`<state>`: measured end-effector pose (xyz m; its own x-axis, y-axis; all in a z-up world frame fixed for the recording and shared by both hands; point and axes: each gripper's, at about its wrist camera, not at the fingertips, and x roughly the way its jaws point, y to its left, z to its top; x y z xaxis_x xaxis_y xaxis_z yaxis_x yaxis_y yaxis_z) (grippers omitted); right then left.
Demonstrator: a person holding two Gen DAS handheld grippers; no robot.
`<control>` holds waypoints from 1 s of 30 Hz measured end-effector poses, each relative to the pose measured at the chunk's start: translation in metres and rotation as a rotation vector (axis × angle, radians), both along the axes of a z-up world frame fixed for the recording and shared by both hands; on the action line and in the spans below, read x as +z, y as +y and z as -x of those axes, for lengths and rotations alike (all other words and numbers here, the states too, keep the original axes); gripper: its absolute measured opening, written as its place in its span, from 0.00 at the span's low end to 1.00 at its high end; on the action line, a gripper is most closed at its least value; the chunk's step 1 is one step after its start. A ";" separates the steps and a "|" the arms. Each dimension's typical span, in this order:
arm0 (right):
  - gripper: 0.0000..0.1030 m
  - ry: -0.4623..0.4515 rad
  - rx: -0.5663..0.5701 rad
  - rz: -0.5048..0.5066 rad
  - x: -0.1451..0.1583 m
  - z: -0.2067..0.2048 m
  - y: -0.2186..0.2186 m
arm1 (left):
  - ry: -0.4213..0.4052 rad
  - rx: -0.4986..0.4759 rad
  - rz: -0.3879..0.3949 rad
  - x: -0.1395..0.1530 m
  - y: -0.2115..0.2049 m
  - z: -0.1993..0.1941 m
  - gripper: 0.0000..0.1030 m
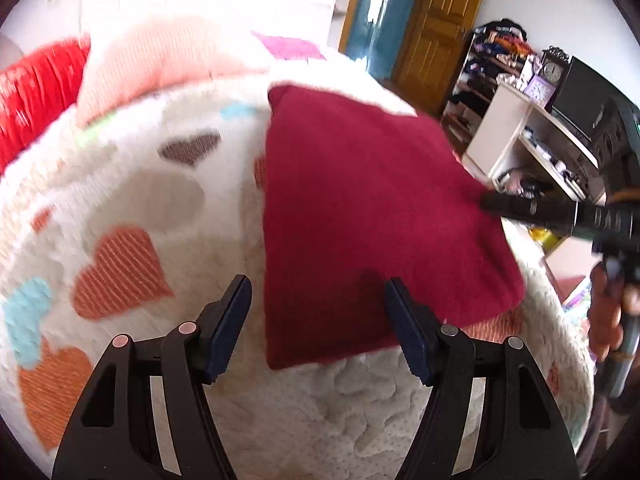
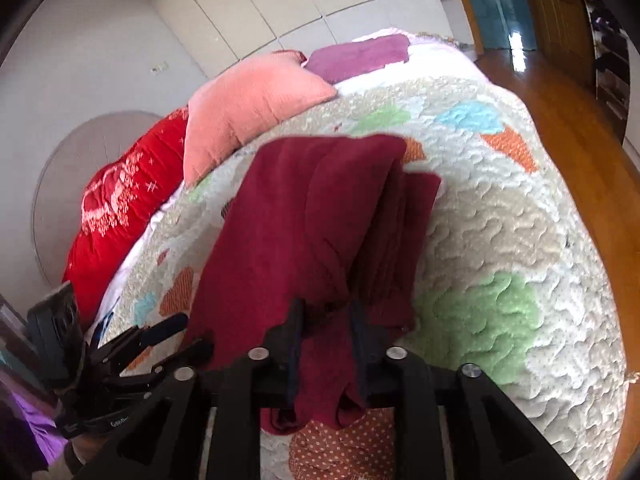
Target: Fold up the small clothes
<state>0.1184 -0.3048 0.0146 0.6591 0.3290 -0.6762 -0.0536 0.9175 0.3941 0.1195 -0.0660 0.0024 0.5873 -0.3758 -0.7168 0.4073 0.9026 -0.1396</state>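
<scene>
A dark red cloth (image 1: 360,208), folded into a rough square, lies on a quilted bedspread (image 1: 132,184) printed with hearts. My left gripper (image 1: 320,320) is open above the cloth's near left corner, its blue pads well apart and touching nothing. In the right wrist view the same cloth (image 2: 304,216) runs away from me, and its bunched near edge fills the gap between the pads of my right gripper (image 2: 326,312), which is shut on it. The right gripper (image 1: 520,210) reaches in at the cloth's right corner. The left gripper (image 2: 184,334) shows at the lower left.
A pink pillow (image 2: 248,112), a red pillow (image 2: 120,208) and a purple cloth (image 2: 360,56) lie at the head of the bed. Beyond the bed's right edge stand a white shelf unit (image 1: 532,140), a clothes rack (image 1: 488,60) and a wooden door (image 1: 436,28). Wood floor (image 2: 580,148) runs alongside.
</scene>
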 end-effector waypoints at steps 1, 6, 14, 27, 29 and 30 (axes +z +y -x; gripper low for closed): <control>0.56 -0.024 -0.041 0.016 0.007 -0.006 -0.004 | -0.024 0.006 -0.002 0.005 0.000 -0.001 0.67; 0.56 0.049 -0.098 -0.006 -0.001 -0.069 -0.008 | -0.002 0.011 0.005 0.003 -0.009 -0.013 0.67; 0.09 0.071 -0.054 0.367 -0.033 -0.100 0.020 | 0.036 -0.014 -0.034 -0.017 -0.025 -0.021 0.69; 0.47 -0.032 0.011 0.141 0.018 -0.026 0.032 | 0.062 0.027 -0.029 -0.016 -0.026 -0.022 0.70; 0.47 -0.012 0.035 0.172 0.006 -0.023 0.039 | 0.061 0.029 -0.032 -0.016 -0.026 -0.021 0.70; 0.47 -0.004 0.025 0.227 -0.003 -0.025 0.041 | 0.064 0.030 -0.032 -0.016 -0.026 -0.021 0.70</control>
<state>0.1432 -0.2636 0.0116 0.6552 0.1854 -0.7323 -0.0787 0.9809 0.1780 0.1403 -0.0922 -0.0133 0.5502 -0.3350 -0.7649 0.3715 0.9185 -0.1351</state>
